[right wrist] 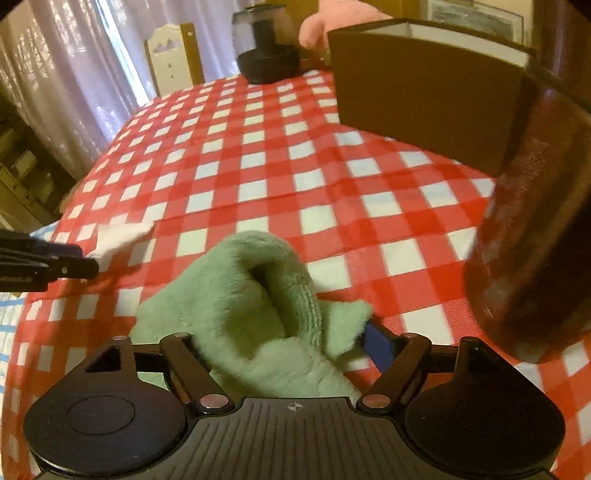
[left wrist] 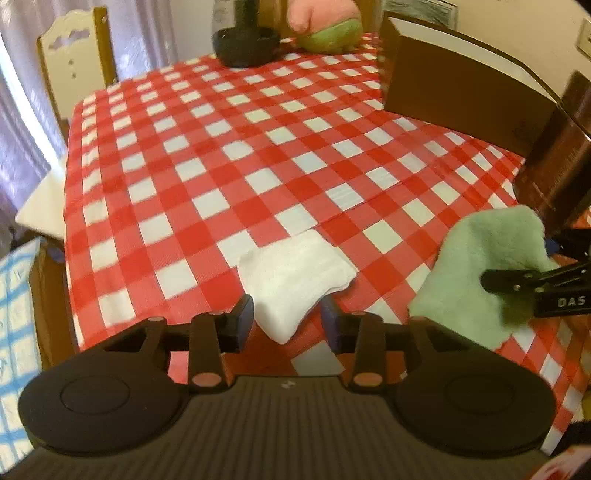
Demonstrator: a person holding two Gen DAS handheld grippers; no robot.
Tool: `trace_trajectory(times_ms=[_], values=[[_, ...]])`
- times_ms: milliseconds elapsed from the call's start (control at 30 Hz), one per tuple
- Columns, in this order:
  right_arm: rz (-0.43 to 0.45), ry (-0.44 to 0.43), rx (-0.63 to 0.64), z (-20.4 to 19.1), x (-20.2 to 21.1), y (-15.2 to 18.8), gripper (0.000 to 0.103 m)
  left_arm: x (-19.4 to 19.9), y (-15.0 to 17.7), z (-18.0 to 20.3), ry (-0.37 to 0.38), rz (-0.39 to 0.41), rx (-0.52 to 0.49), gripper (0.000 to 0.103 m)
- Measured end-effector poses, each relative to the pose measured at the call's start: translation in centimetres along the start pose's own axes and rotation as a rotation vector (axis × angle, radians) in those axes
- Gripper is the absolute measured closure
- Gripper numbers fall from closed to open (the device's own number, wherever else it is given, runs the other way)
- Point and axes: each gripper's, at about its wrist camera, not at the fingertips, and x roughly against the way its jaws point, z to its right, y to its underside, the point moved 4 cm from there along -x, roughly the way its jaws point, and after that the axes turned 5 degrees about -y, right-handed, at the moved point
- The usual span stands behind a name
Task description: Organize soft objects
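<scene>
My left gripper [left wrist: 288, 321] hangs low over the near edge of the table [left wrist: 229, 155], which has a red and white checked cloth on it. Its two fingers are apart. The white cloth [left wrist: 295, 277] lies flat on the table, folded, and one corner of it pokes in between my left fingers. The fingers do not squeeze it. Its long side runs from that near corner away toward the right side of the table.

My right gripper [right wrist: 291, 339] is tipped forward and down, near the right part of the near edge. The green fuzzy cloth [right wrist: 251, 314] is bunched up between its fingers. Only the blue pad of the right finger [right wrist: 376, 347] shows; the cloth hides the other one, so I cannot tell if the fingers are pinching it. The cloth humps up in a roll that points away from me toward the far edge, with its open fold on top. In the left wrist view the green cloth [left wrist: 487, 273] sits just right of the white one, with the tip of my right gripper [left wrist: 495, 282] on it.

A brown box [left wrist: 461, 92] stands along the right edge. A dark jar [left wrist: 243, 40] and a pink and green plush toy [left wrist: 325, 26] sit at the far edge.
</scene>
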Motion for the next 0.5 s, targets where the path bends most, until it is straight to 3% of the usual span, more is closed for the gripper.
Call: trace_trajectory(times_ms=[33,100,267,467,500], values=[[0.002,0.001,0.023,-0.4,-0.1,0.0,0.033,0.2,-0.1,0.0,-0.002,0.008,-0.016,0.056],[0.004,-0.021,0.056,-1.2,-0.2,-0.1,0.055,0.3,-0.4,0.3,-0.002,0.026,-0.055,0.044],[-0.011,-0.042,0.034,-1.5,-0.6,-0.5,0.058,-1.3,-1.2,1.1,-0.006,0.019,-0.154,0.043],[-0.013,-0.046,0.030,-1.5,-0.6,-0.3,0.058,-3.8,-1.8,0.1,0.032,-0.005,-0.111,0.042],[-0.014,-0.044,0.027,-1.5,-0.6,-0.4,0.058,-3.9,-1.8,0.1,0.036,0.001,-0.121,0.049]])
